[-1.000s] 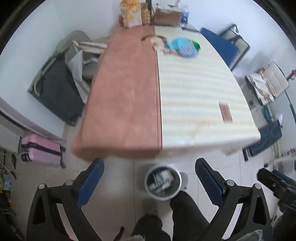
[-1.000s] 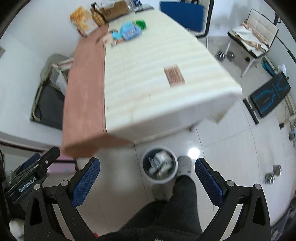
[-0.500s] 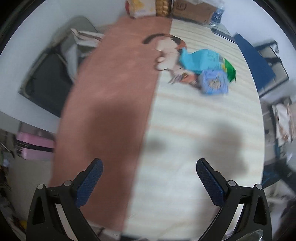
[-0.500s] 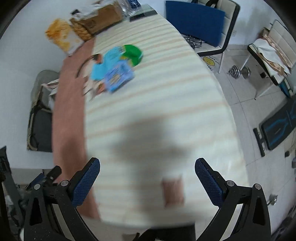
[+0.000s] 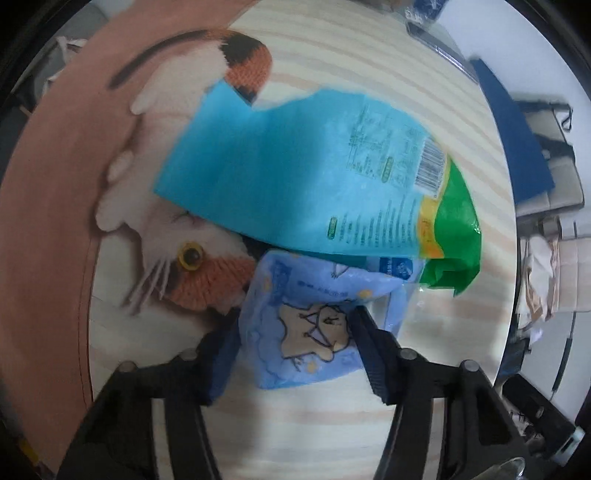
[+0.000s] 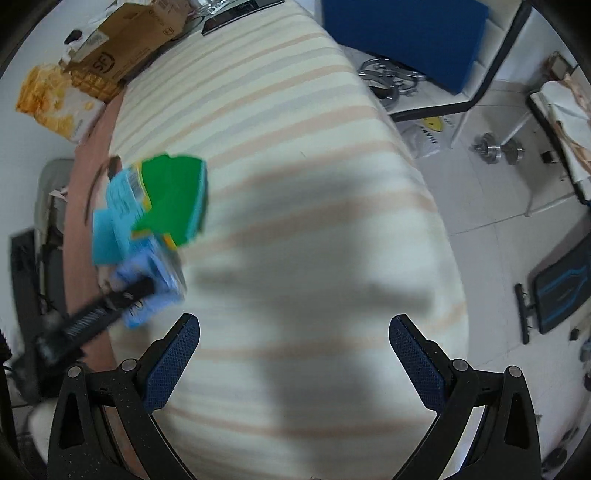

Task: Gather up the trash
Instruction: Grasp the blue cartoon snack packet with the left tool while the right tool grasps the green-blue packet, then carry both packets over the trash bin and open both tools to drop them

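Left wrist view: your left gripper (image 5: 295,325) has its jaws narrowed around the pale blue packet (image 5: 306,325), one finger against each side of it; whether they actually squeeze it you cannot tell.
Packet position: the pale blue packet lies on the striped cloth (image 5: 314,424), its far edge tucked under the turquoise and green bag (image 5: 314,177).
Bag position: the turquoise and green bag lies flat, partly covering the cat picture (image 5: 184,258) printed on the cloth, its green end pointing to your right.
Cloth edge: a brown strip (image 5: 48,221) borders the striped cloth on your left.
Right wrist view: your right gripper (image 6: 295,354) has its jaws spread wide with nothing between them, hovering over bare striped cloth (image 6: 295,184).
Seen from the right: your left gripper (image 6: 122,295) shows as a dark blurred finger against the pale blue packet (image 6: 155,273), with the turquoise and green bag (image 6: 162,195) just beyond.
Far end of the table: a cardboard box (image 6: 122,59) and a yellow snack bag (image 6: 55,99).
Floor to your right: a blue chair (image 6: 406,33) and a dumbbell (image 6: 498,151).
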`<state>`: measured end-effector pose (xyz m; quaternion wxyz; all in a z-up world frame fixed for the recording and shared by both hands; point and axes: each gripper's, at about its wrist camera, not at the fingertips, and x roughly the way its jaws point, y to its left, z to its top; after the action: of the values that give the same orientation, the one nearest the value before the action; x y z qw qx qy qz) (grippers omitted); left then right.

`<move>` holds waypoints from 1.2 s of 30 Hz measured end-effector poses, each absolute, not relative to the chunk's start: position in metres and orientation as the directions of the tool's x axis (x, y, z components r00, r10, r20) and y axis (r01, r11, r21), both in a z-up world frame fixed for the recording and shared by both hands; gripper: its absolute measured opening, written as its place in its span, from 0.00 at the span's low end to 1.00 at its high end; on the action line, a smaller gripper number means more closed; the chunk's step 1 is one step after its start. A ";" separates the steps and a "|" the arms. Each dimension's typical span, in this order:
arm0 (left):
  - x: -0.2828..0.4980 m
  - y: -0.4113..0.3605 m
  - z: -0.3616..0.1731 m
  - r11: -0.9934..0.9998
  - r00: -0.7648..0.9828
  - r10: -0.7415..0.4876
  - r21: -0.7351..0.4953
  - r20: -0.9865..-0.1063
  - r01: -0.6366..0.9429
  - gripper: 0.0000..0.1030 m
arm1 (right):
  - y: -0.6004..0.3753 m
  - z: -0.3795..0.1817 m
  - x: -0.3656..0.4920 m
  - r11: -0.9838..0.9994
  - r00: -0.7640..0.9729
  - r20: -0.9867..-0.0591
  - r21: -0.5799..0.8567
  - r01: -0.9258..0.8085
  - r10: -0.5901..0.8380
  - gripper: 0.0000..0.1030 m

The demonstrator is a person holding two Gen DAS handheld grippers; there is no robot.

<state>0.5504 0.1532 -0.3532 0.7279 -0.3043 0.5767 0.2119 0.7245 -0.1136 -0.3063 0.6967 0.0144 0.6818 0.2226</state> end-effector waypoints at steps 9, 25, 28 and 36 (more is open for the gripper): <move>0.467 0.184 -0.332 0.642 0.154 0.182 -0.001 -0.971 -0.767 0.28 | -0.043 -0.318 0.775 0.823 -0.070 -0.858 0.508 -0.254 0.509 1.00; 0.449 0.188 -0.302 0.632 0.167 0.258 0.036 -0.952 -0.774 0.28 | 0.023 -0.306 0.748 0.833 0.024 -0.896 0.401 -0.382 0.442 0.39; 0.444 0.174 -0.285 0.669 0.190 0.274 0.045 -0.943 -0.742 0.28 | 0.006 -0.289 0.736 0.825 0.044 -0.879 0.428 -0.369 0.475 0.37; 0.401 0.147 -0.236 0.737 0.280 0.281 0.019 -0.918 -0.676 0.28 | -0.055 -0.239 0.668 0.830 0.121 -0.853 0.447 -0.333 0.508 0.35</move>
<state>0.4012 0.1468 -0.2356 0.7767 -0.1920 0.5148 0.3080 0.6684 -0.0547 -0.2386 0.7452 0.0728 0.5999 0.2819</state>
